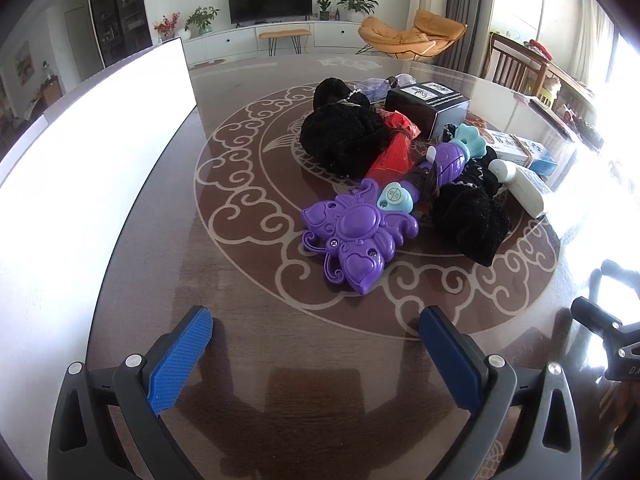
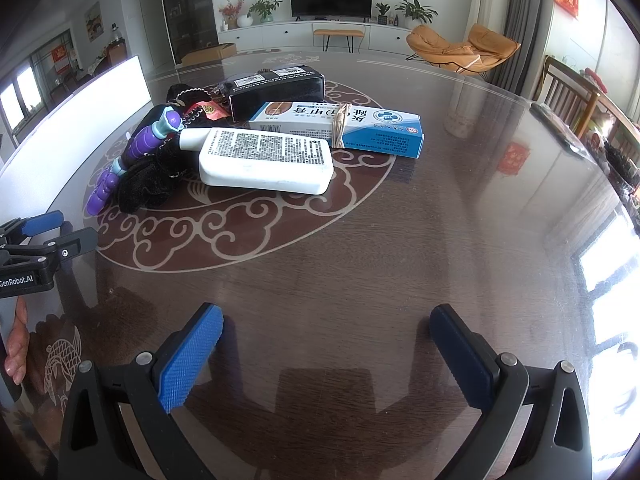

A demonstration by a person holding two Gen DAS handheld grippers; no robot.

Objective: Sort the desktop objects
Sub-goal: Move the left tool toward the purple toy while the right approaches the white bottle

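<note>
Hovering low over the desk (image 1: 248,360), both tools empty. Left tool (image 1: 316,354) has its blue pads spread wide, nothing between them; right tool (image 2: 326,354) likewise spread, pinching nothing.

Objects sit heaped on the patterned centre of the desk, ahead of both tools, not yet sorted. Left view: purple butterfly toy (image 1: 354,236) lies closest, straight ahead and slightly right of the left tool's midline; its wand runs away up and to the right toward a teal end. Behind it: black fabric bundles (image 1: 340,136), red packet (image 1: 394,152), black box (image 1: 428,106). White bottle (image 1: 520,188) and blue-white carton (image 1: 520,150) lie to the far right of that view.

Right view: white bottle (image 2: 266,160) is nearest on this side, ahead and left of the right tool, long axis lying crosswise, cap end pointing left. Blue-white carton (image 2: 340,128) just behind it, also crosswise, banded at the middle with a rubber band (image 2: 340,124).

Judgement: left tool is nearer the toy, right tool nearer the bottle. The bottle's crosswise lie suits a straight-in pinch across its short width; the toy's wand is tangled in fabric and may drag neighbours.
</note>
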